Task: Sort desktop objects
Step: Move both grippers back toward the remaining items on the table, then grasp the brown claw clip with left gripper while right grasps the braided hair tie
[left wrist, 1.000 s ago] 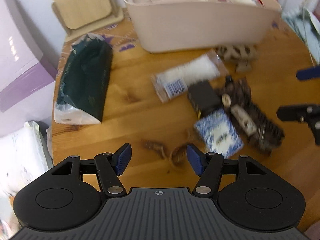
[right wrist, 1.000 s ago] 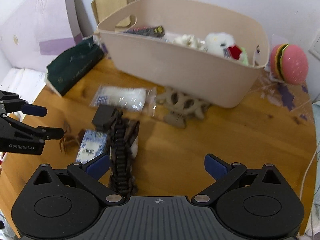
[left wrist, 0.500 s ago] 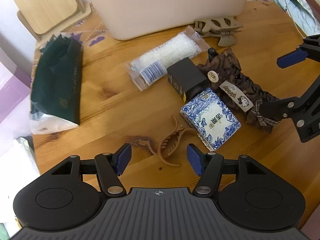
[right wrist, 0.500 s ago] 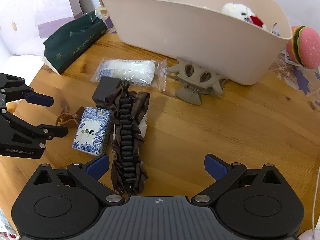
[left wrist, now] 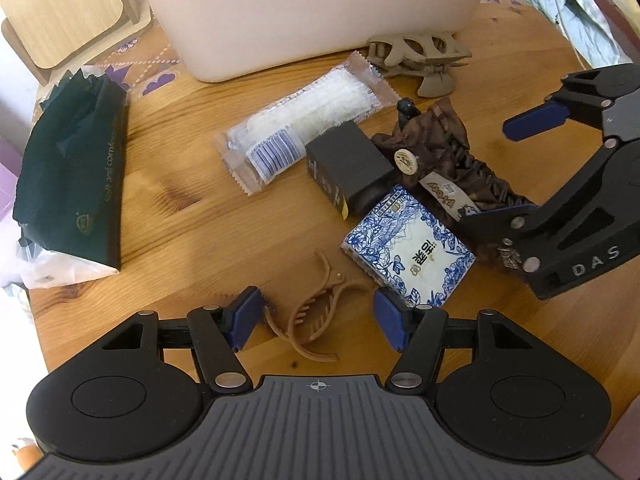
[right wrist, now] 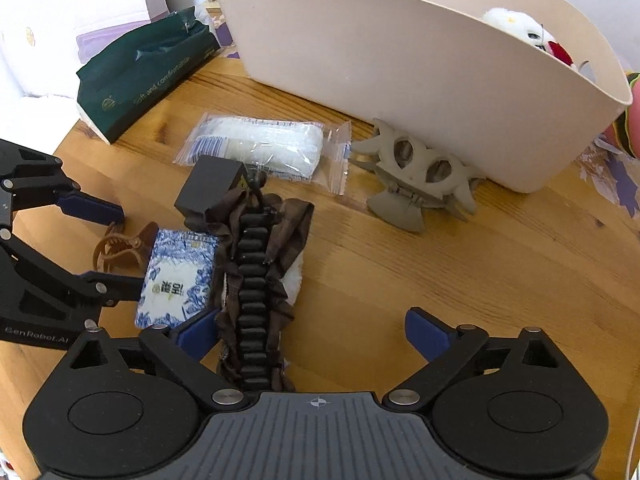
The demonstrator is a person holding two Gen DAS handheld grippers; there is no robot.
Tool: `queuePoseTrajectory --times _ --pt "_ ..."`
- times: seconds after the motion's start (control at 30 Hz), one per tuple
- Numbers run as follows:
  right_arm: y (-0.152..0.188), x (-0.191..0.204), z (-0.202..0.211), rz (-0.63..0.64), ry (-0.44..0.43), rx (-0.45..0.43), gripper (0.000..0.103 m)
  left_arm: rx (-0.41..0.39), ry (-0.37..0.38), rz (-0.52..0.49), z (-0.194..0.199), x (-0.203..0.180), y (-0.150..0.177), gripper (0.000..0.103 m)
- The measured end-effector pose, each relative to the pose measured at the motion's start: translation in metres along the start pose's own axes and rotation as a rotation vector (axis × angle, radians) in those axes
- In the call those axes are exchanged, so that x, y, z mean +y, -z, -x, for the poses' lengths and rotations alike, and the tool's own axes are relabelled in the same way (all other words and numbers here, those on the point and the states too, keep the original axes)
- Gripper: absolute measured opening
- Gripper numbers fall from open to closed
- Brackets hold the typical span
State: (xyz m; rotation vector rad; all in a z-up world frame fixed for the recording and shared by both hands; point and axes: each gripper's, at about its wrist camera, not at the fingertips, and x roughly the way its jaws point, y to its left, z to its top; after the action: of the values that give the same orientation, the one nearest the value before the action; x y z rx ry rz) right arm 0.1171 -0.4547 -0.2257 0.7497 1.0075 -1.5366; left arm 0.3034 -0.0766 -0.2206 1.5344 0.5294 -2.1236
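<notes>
My left gripper [left wrist: 318, 318] is open low over the wooden table, with a brown hair claw [left wrist: 316, 320] lying between its fingers; the claw also shows in the right wrist view [right wrist: 114, 250]. My right gripper [right wrist: 312, 338] is open, its left finger against a brown ruffled hair band [right wrist: 258, 276]. Beside the band lie a blue-and-white tissue pack [left wrist: 408, 246], a black box [left wrist: 346, 168], a clear packet of white items [left wrist: 302, 128] and a grey hair claw [right wrist: 416, 184]. A beige bin [right wrist: 400, 52] stands behind them.
A dark green tissue pack [left wrist: 70, 176] lies at the table's left edge. A wooden stand [left wrist: 60, 4] is at the back left. A white plush toy [right wrist: 528, 34] sits in the bin. A pink burger toy [right wrist: 626, 120] is at the right.
Both grippers have moved forward and down toward the objects. The brown claw now lies between my left fingers, and the hair band reaches my right gripper's left finger.
</notes>
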Motion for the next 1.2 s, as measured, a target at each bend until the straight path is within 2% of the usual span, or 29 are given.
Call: queuePoseTrajectory --times 0.13,0.17,0.23,0.27,0.33,0.37,0.43,0.47,0.9,1.2 --pt "0.002 0.002 -0.003 0.023 0.011 -0.004 0.084 -0.019 -0.001 -0.008 0.002 0.0 0.003 0.06" --pt "0.003 0.004 -0.002 0.037 0.018 -0.011 0.076 -0.025 -0.001 -0.003 0.002 0.001 0.004 0.057" --pt "0.004 0.007 -0.001 0.061 0.029 -0.018 0.065 -0.04 0.001 0.004 0.004 0.003 0.004 0.041" --pt "0.005 0.007 0.0 0.068 0.033 -0.02 0.062 -0.037 0.001 0.007 0.005 0.004 0.003 0.039" --pt "0.005 0.008 0.002 0.076 0.041 -0.027 0.048 -0.033 0.001 0.006 0.005 0.004 0.002 0.039" --pt "0.004 0.007 0.003 0.075 0.042 -0.031 0.044 -0.031 -0.001 0.003 0.005 0.003 0.001 0.039" --pt "0.005 0.005 0.005 0.07 0.046 -0.035 0.028 -0.03 -0.003 0.006 0.005 0.002 0.002 0.038" --pt "0.006 0.004 0.006 0.066 0.045 -0.037 0.026 -0.032 0.0 0.003 0.005 0.002 0.003 0.038" --pt "0.034 -0.008 0.026 0.008 0.025 -0.034 0.026 -0.052 -0.019 0.017 0.021 0.005 0.014 0.038" --pt "0.039 -0.02 0.059 -0.003 0.024 -0.092 0.026 -0.1 -0.044 0.026 0.043 0.014 0.009 0.038"
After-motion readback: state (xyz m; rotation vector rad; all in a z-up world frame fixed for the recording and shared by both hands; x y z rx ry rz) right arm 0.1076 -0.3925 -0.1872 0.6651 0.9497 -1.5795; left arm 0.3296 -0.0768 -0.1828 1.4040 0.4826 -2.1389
